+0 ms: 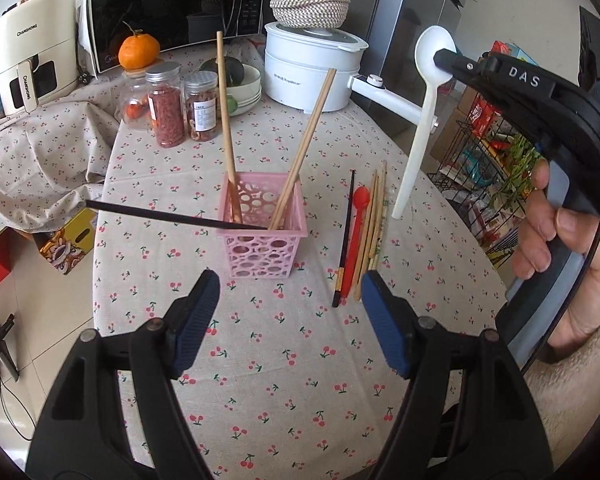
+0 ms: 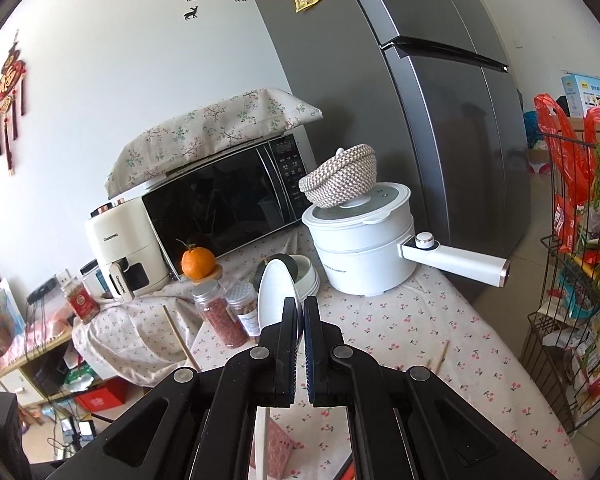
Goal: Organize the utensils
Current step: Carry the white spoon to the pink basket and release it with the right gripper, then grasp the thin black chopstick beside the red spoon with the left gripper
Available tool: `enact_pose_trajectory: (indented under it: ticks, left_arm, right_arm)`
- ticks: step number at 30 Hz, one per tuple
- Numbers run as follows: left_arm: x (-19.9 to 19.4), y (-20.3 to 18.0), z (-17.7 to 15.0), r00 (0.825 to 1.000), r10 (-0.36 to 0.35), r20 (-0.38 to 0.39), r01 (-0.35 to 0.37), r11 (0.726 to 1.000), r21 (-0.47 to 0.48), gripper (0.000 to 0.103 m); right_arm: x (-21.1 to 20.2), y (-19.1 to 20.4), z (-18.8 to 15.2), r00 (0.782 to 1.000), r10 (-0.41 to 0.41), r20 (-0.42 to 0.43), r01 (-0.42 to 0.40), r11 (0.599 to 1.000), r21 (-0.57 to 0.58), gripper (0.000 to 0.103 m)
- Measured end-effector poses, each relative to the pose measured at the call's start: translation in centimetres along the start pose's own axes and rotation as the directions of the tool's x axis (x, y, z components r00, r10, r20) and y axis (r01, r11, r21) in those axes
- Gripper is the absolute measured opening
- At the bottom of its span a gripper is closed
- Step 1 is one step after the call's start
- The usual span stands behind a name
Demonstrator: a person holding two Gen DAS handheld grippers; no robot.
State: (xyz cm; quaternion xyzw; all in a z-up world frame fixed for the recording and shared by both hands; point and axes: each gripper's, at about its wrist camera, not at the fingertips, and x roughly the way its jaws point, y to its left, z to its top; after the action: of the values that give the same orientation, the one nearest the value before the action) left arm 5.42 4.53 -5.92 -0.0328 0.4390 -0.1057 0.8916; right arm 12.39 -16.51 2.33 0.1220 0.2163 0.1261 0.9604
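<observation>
My left tool (image 1: 290, 286) hangs open over the cherry-print surface (image 1: 284, 360), its blue pads (image 1: 196, 316) spread wide with nothing between them. From its camera I see the pink basket (image 1: 262, 228) just ahead, holding two wooden chopsticks (image 1: 300, 152) that lean apart and one black chopstick (image 1: 160, 215) tipped far over the left rim. To the right of the basket, still lying on the surface, are a black chopstick with a banded end (image 1: 345, 236), a red spoon (image 1: 356, 236) and a few pale chopsticks (image 1: 374, 220), all side by side and close together.

That same view shows what my right camera cannot: my right tool (image 1: 440, 58) held high at the right, clamped on the bowl of the white spoon (image 1: 420, 120), whose handle hangs down and ends in the air above the loose utensils, to the right of the basket. My hand (image 1: 556, 248) wraps the grip.

The right camera shows the clamp up close: the right tool (image 2: 299, 310) is shut on the white spoon (image 2: 274, 292), whose bowl rises just left of the tips, and the handle drops out of sight beneath. A corner of the pink basket (image 2: 278, 454) peeks in below. This view mostly takes in the back of the surface: the white electric pot (image 2: 364, 248) with a woven basket (image 2: 340, 184) on its lid, the microwave (image 2: 216, 208), an orange (image 2: 198, 262) and two jars (image 2: 228, 316).
</observation>
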Motion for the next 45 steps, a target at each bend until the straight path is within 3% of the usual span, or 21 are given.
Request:
enact_pose_trajectory:
  ticks: [8,18,21,25,30,32,38,42,45]
  left_arm:
    - [1.4,2.2,-0.8,0.995,0.034,-0.094,-0.037,0.999,-0.031,0.073]
    - [2.1,4.0,-1.5,0.989,0.079,-0.126,-0.087,0.995,-0.058,0.073]
    - [2.2,4.1,-1.5,0.988,0.082,-0.13,-0.09,0.994,-0.059,0.073]
    - [2.2,4.0,-1.5,0.988,0.082,-0.127,-0.091,0.994,-0.061,0.073]
    - [2.2,3.5,-1.2,0.99,0.084,-0.116,-0.09,0.994,-0.053,0.073]
    - [2.3,3.2,-1.1,0.99,0.084,-0.113,-0.09,0.995,-0.049,0.073]
    - [2.5,1.8,-0.9,0.992,0.079,-0.098,-0.082,0.996,-0.028,0.074]
    - [2.8,0.5,-0.6,0.992,0.08,-0.093,-0.08,0.997,0.0,0.076]
    - [3.1,-0.4,-0.4,0.992,0.086,-0.091,-0.085,0.996,0.02,0.077]
  right_arm:
    - [3.9,4.6,-2.6,0.998,-0.048,0.03,0.05,0.995,-0.088,0.003]
    - [7.0,7.5,-4.4,0.995,-0.071,0.07,0.08,0.987,-0.138,0.004]
    - [7.4,7.4,-4.8,0.998,-0.042,0.048,0.048,0.991,-0.123,0.004]
    - [7.5,6.6,-4.9,1.0,0.007,-0.014,-0.008,0.997,-0.072,0.016]
    - [6.0,5.9,-4.0,0.999,0.019,-0.043,-0.024,0.994,-0.111,0.026]
    - [5.2,5.3,-3.6,0.998,0.025,-0.062,-0.032,0.993,-0.115,0.038]
    - [3.2,2.3,-2.4,0.988,0.028,-0.151,-0.04,0.996,-0.077,0.057]
    - [3.0,-0.2,-2.3,0.967,-0.009,-0.255,-0.008,0.998,-0.068,0.067]
    - [3.5,-2.2,-2.9,0.933,-0.061,-0.356,0.034,0.996,-0.081,0.07]
